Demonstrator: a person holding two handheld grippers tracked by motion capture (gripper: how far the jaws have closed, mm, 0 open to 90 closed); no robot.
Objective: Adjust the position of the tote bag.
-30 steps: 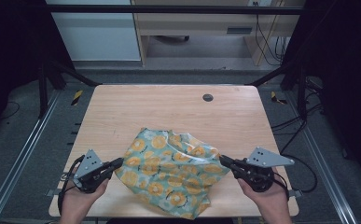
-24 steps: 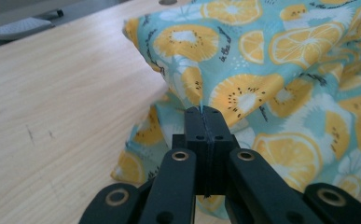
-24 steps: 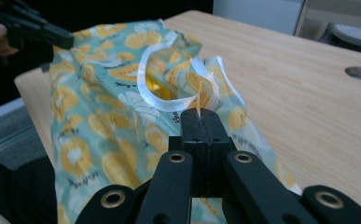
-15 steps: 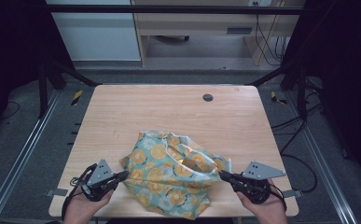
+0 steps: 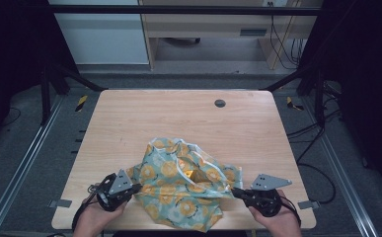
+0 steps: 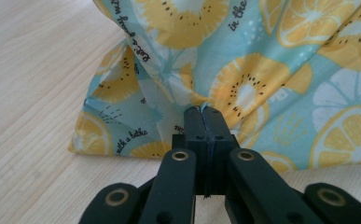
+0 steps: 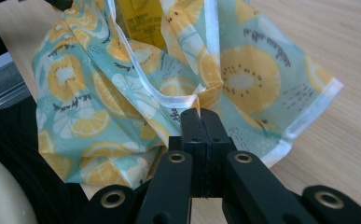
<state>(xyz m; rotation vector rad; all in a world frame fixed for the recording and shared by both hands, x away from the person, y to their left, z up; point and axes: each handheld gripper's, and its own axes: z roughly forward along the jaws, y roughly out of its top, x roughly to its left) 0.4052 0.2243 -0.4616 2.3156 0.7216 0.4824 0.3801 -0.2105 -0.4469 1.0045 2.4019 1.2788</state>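
Left black two-jaw gripper (image 5: 135,187), held in the person's left hand (image 5: 97,215) at the near-left of the table: jaws pressed together, pinching a small fold of a light teal cloth printed with yellow citrus slices and short lines of dark script (image 5: 184,182). In the left gripper view (image 6: 205,112) the fabric stands up from the pinch and spreads away in soft folds, its lower edge lying on the wood. Right black two-jaw gripper (image 5: 235,191), held in the right hand (image 5: 277,219) at the near-right: jaws likewise pressed together, clamped on the cloth at its white hemmed border. In the right gripper view (image 7: 201,112) the white hem runs in a loop above the jaws and along a flat corner resting on the tabletop; a yellow item with dark print (image 7: 141,21) shows between the upper folds, what it is cannot be told. The cloth sits bunched and crumpled between the two grippers near the front edge of the light wooden table (image 5: 129,123), one part hanging over that edge. A small dark round grommet (image 5: 220,103) sits well apart, toward the far side.
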